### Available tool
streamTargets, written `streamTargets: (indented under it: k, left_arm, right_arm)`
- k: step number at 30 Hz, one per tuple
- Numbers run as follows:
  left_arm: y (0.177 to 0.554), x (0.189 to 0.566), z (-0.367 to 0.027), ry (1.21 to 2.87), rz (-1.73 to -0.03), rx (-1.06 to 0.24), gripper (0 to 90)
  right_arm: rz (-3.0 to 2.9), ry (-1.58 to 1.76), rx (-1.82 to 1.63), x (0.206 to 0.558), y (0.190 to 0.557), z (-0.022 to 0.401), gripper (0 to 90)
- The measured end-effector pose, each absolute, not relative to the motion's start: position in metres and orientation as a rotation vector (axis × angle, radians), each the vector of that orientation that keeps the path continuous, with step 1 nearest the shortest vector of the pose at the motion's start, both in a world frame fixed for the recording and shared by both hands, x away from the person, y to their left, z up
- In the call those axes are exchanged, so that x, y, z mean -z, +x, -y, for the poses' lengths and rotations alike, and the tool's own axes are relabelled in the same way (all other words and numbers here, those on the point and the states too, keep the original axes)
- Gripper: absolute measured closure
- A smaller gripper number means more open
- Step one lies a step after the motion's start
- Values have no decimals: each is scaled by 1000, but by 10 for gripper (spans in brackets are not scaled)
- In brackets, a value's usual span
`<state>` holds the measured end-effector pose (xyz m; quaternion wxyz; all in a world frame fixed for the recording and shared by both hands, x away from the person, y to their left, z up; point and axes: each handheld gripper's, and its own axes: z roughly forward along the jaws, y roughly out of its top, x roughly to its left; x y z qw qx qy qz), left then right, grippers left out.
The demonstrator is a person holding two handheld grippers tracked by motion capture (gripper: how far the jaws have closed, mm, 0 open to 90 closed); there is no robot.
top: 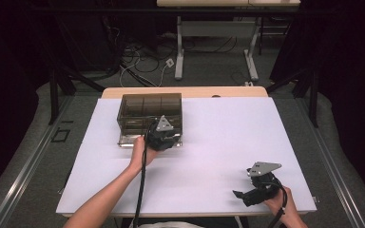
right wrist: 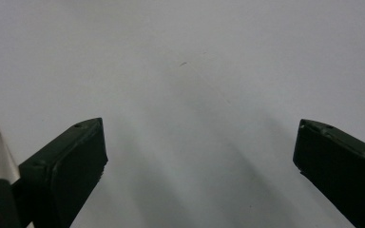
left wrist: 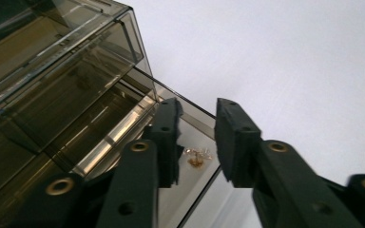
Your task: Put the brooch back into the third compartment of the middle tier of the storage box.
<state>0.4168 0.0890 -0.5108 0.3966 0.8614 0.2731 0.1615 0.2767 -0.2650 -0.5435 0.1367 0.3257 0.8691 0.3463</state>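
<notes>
Smoky translucent drawer box (top: 149, 114) at the white table's (top: 218, 142) far left, its bottom drawer pulled partway out.
We see the left gripper (left wrist: 197, 130) at that drawer's front, jaws narrowed over a small gold trinket (left wrist: 196, 156) inside — not clamping anything. The right gripper (top: 247, 192) rests near the table's front right edge — jaws spread wide.

Left gripper (left wrist: 197, 137): black, flat rectangular jaws, brass-coloured rivets, grey three-cornered top plate, black trailing cable. Right gripper (right wrist: 197, 156): apparently identical. Forearms bare, no sleeves.
</notes>
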Motion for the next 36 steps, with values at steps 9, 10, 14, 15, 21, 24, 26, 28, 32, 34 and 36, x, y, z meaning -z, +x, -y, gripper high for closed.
streamTargets:
  k: [9,10,14,15,21,24,26,28,32,34,36]
  left_arm:
    - [413,504,-97,2176,-720,-457,458]
    - [412,503,-99,2171,-730,-455,439]
    - [410,500,-107,2168,-749,-456,367]
    - [410,499,-108,2173,-751,-464,349]
    - [406,498,-118,2185,-783,-450,221]
    - [403,499,-122,2190,-798,-450,144]
    - [401,499,-125,2192,-802,-458,98]
    - [399,499,-128,2191,-808,-459,72]
    - [393,499,-137,2183,-821,-468,4]
    - [391,501,-141,2184,-831,-473,0]
    - [389,502,-145,2181,-838,-475,0]
  right_arm:
    - [-2508,939,-1014,544,276,265,32]
    - [-2509,938,-1018,544,276,265,32]
    - [-2508,936,-1018,544,276,265,32]
    - [-2509,936,-1018,544,276,265,32]
    - [-2515,937,-1011,543,276,265,32]
    - [-2517,934,-1009,543,276,265,32]
    - [-2515,934,-1011,543,276,265,32]
    - [-2517,935,-1007,543,276,266,32]
    - [-2515,930,-1024,543,276,265,32]
    - [-2524,931,-1010,542,276,265,32]
    - [-2512,933,-1019,543,276,265,32]
